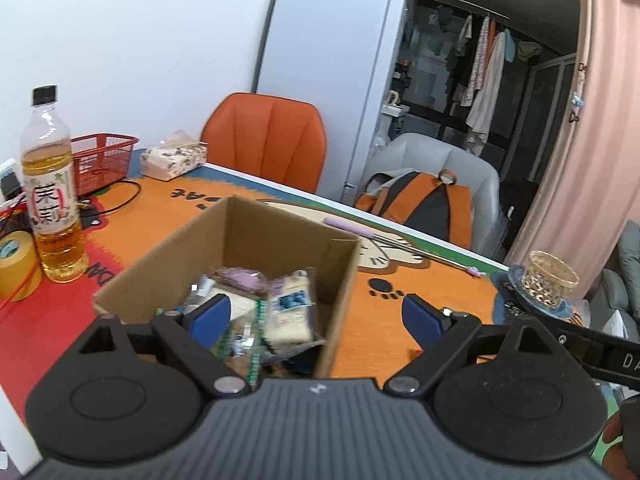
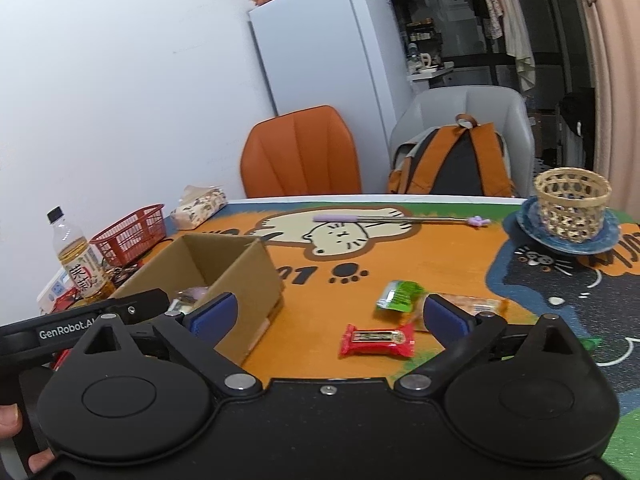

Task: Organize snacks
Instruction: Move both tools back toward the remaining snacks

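The left wrist view is looking down into the open cardboard box (image 1: 256, 256), where several wrapped snacks are lying: a pale packet with a blue picture (image 1: 290, 308), a purple-wrapped piece (image 1: 240, 280) behind it, and green-edged wrappers (image 1: 248, 340) near the front wall. Only this view is showing the box's contents clearly; from the right wrist view just a corner of them is peeking over the rim of the same box (image 2: 224, 268).

The right wrist view is showing what the left one is missing: three snacks are lying loose on the orange cartoon-printed surface (image 2: 440, 248), to the right of the box. A red wrapped candy (image 2: 378, 339) is lying nearest, a green packet (image 2: 400, 294) is sitting just beyond it, and an orange-tinted clear packet (image 2: 472, 304) is lying partly hidden behind the right blue pad.

The left gripper (image 1: 316, 314) is hovering over the box's near right corner with its jaws spread wide and released, gripping nothing. The right gripper (image 2: 330, 314) is hanging above the surface with its jaws also wide apart and empty; the red candy is lying below the gap, untouched.

A tea bottle (image 1: 50, 192), a red basket (image 1: 102, 160) and a wicker cup on a blue plate (image 2: 572, 204) are standing well apart from the snacks.
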Demonstrator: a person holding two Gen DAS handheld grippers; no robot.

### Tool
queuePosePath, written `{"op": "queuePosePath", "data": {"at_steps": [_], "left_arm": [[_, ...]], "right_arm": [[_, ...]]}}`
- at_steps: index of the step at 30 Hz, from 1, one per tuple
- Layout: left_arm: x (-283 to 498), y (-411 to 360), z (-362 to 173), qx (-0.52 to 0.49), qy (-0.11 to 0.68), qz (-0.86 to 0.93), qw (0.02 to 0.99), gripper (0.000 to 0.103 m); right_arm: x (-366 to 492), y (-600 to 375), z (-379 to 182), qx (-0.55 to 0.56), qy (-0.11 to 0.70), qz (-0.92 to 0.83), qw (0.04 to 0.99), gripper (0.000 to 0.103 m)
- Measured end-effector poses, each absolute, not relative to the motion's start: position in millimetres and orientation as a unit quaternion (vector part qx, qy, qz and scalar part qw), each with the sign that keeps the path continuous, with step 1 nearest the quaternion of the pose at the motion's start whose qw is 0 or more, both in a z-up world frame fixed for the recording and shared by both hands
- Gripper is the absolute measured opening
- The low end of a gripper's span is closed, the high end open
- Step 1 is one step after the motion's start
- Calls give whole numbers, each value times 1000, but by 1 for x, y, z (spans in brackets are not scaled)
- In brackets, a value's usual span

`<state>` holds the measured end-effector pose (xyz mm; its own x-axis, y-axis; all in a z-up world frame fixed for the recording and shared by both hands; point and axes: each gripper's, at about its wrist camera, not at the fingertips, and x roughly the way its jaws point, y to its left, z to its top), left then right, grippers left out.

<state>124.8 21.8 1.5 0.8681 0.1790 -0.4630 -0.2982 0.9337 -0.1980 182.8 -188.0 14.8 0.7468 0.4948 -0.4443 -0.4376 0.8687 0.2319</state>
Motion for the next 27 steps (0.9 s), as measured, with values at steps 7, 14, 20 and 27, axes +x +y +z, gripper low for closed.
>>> {"op": "queuePosePath", "data": {"at_steps": [7, 14, 20, 27], "left_arm": [[138, -3, -2, -123, 235, 102, 959, 92], [150, -22, -9, -114, 245, 86, 959, 92], [162, -35, -15, -104, 253, 82, 958, 92], [176, -48, -22, -96, 262, 75, 957, 92]], "right_arm": [[188, -215, 11, 69, 252, 225, 939, 101], [197, -239, -1, 82, 259, 206, 940, 101], [207, -258, -17, 99, 274, 188, 938, 101], [215, -268, -25, 106, 279, 182, 937, 101]]}}
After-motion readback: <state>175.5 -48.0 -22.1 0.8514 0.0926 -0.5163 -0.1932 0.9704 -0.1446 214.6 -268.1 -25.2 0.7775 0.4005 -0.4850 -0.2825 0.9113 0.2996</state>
